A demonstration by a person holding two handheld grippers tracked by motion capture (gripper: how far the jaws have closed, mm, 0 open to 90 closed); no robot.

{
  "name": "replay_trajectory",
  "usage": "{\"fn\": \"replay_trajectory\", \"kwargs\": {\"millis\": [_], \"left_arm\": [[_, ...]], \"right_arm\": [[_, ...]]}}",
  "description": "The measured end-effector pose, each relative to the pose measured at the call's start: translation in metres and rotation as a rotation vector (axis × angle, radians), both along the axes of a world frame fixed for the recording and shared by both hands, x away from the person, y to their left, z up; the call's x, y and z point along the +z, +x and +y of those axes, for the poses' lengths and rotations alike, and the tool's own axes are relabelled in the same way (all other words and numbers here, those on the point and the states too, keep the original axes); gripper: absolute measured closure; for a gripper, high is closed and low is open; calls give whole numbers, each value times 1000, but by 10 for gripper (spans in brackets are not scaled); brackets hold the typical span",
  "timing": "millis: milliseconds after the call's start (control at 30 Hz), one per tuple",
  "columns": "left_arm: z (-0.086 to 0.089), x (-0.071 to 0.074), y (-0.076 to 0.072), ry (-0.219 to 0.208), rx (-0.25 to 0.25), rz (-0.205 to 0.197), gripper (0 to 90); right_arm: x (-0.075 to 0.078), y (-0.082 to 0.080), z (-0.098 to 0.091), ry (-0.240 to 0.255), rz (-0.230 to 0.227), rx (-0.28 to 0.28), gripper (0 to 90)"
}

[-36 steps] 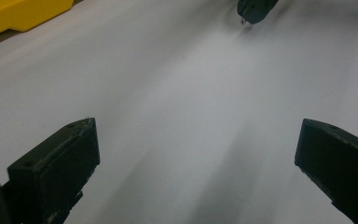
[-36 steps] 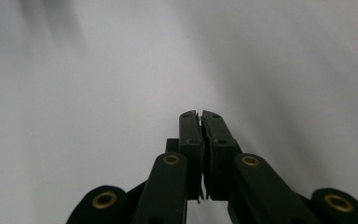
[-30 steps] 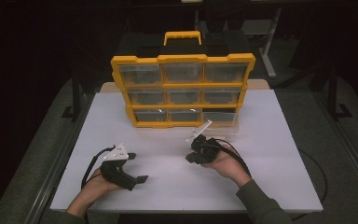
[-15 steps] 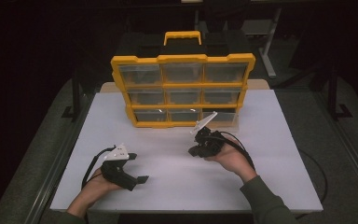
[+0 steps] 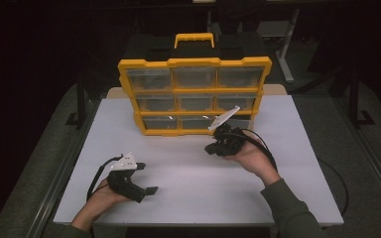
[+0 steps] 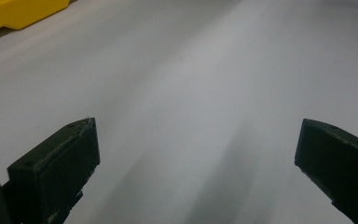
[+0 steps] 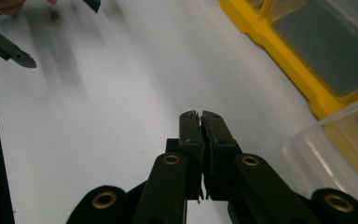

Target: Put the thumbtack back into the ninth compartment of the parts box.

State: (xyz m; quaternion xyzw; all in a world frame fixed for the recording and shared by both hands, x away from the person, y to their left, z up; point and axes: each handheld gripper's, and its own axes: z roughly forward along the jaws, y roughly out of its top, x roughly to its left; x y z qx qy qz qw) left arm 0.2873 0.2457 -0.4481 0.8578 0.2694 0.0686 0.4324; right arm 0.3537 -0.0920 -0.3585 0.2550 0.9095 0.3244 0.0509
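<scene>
my right tool (image 5: 212, 147), pressed together and empty, has lifted off the worktop (image 5: 188, 171) beside the organiser (image 5: 194, 96)'s bottom-right drawer (image 7: 324, 154); left tool (image 5: 149, 178) spread, resting. drawer work next.

My white table (image 5: 188, 168) holds a yellow box of little clear drawers (image 5: 194, 94) standing at its far side. My left gripper (image 5: 146, 191) rests down on it.
</scene>
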Motion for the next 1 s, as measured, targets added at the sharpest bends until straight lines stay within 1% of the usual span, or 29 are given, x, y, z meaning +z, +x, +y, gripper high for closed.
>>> {"fn": "replay_trajectory", "kwargs": {"millis": [100,333,400,533,667,767,1000], "left_arm": [[0,0,0,-1,1,0,0],[-1,0,0,-1,0,-1,0],[-1,0,1,-1,0,0,0],[-1,0,1,-2,1,0,0],[-1,0,1,2,-2,0,0],[-1,0,1,2,-2,0,0],[-1,-1,0,1,-3,2,0]], "right_arm": [[6,3,-4,7,-13,-5,854],[21,12,-14,22,-28,-46,854],[25,15,-18,34,-30,-57,854],[30,21,-25,40,-40,-82,854],[28,28,-32,37,-43,-107,854],[24,33,-36,12,-44,-131,854],[17,44,-43,-8,-44,-160,854]]}}
